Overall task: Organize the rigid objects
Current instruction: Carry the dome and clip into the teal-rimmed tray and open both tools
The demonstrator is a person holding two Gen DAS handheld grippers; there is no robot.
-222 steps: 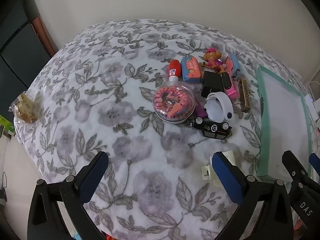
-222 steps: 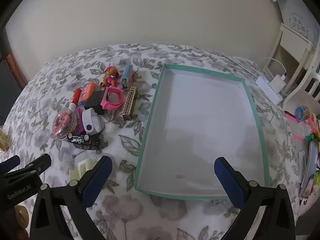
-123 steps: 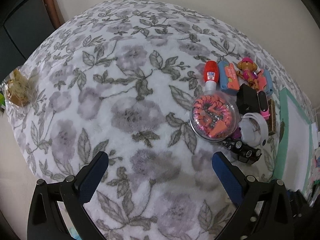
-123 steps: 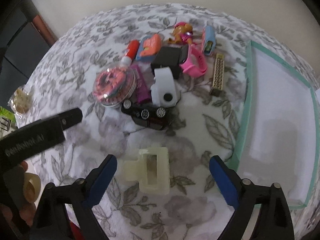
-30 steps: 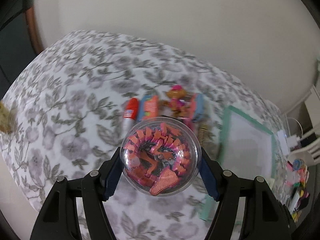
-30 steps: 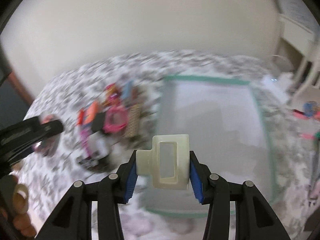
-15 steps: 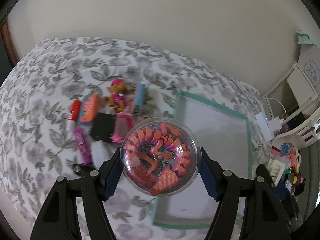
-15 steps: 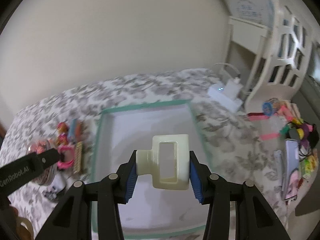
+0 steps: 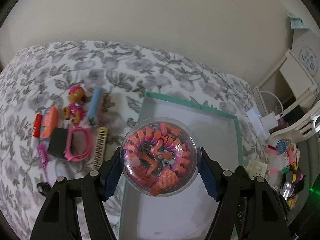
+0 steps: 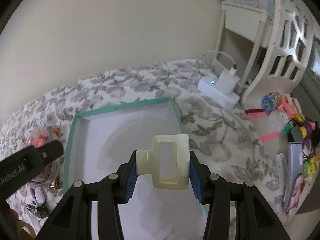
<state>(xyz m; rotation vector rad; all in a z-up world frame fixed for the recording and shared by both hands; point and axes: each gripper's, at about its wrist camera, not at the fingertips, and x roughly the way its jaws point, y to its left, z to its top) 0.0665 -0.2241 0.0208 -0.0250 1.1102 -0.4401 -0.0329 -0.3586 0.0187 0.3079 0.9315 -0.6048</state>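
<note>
My left gripper point(image 9: 160, 157) is shut on a clear round case of orange and pink pieces point(image 9: 159, 156), held above the near left part of a white tray with a teal rim point(image 9: 190, 106). My right gripper point(image 10: 163, 165) is shut on a cream plastic block with a rectangular hole point(image 10: 170, 164), held over the same tray point(image 10: 122, 107). The left gripper's arm point(image 10: 30, 160) shows at the left of the right wrist view, with the round case point(image 10: 43, 135) behind it. The cream block point(image 9: 257, 167) also peeks out at the right of the left wrist view.
On the floral bedspread point(image 9: 120, 64) left of the tray lie a toy figure point(image 9: 75, 104), a blue bar point(image 9: 95, 107), an orange case point(image 9: 50, 124), a pink band point(image 9: 79, 144), a black block point(image 9: 58, 145) and a gold bar point(image 9: 100, 148). A white charger point(image 10: 220, 90) and bright clutter point(image 10: 290, 124) are at the right.
Both grippers have swung right with their loads, from over the toy pile to over the tray. The tray now fills more of both views.
</note>
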